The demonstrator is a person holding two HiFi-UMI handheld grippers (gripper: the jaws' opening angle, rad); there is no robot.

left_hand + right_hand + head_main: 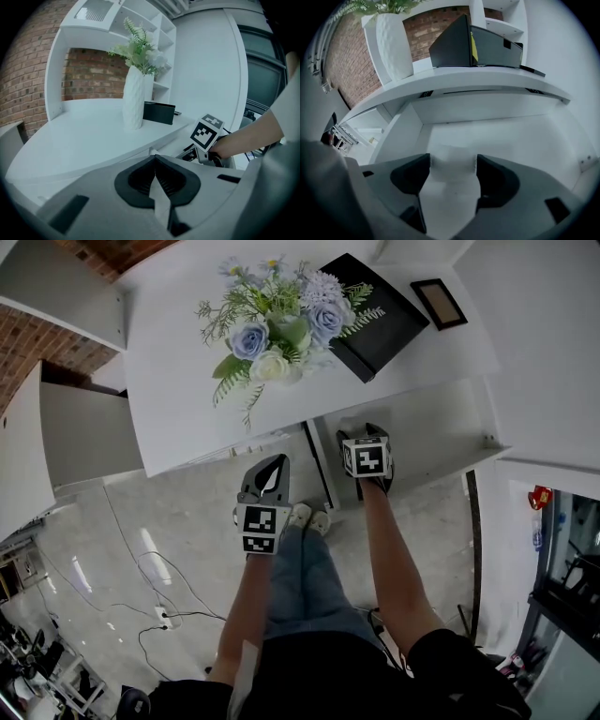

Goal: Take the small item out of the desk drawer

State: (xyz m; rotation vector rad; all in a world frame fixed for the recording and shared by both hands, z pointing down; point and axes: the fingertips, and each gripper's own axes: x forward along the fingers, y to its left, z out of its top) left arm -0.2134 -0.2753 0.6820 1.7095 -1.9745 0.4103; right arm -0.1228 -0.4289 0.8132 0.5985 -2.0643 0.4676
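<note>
The left forearm [246,615] and right forearm [394,559], both bare, reach forward and down from the person's body, side by side. The left gripper [154,158] has its jaws closed tip to tip. The right gripper [453,161], a little ahead of the left, tilts downward with its jaws spread wide apart.

Smooth matt white surface [178,399]; dimpled white vase [133,98]; rough red brick wall [28,84]; glossy pale floor [178,531]; matt black box [384,324].

We look down on a desk [178,390]: a vase [277,329] stands on it, a box [380,315] just right of the vase, a frame [439,303] further right. Under the desk's near edge a drawer [441,432] juts toward us.
</note>
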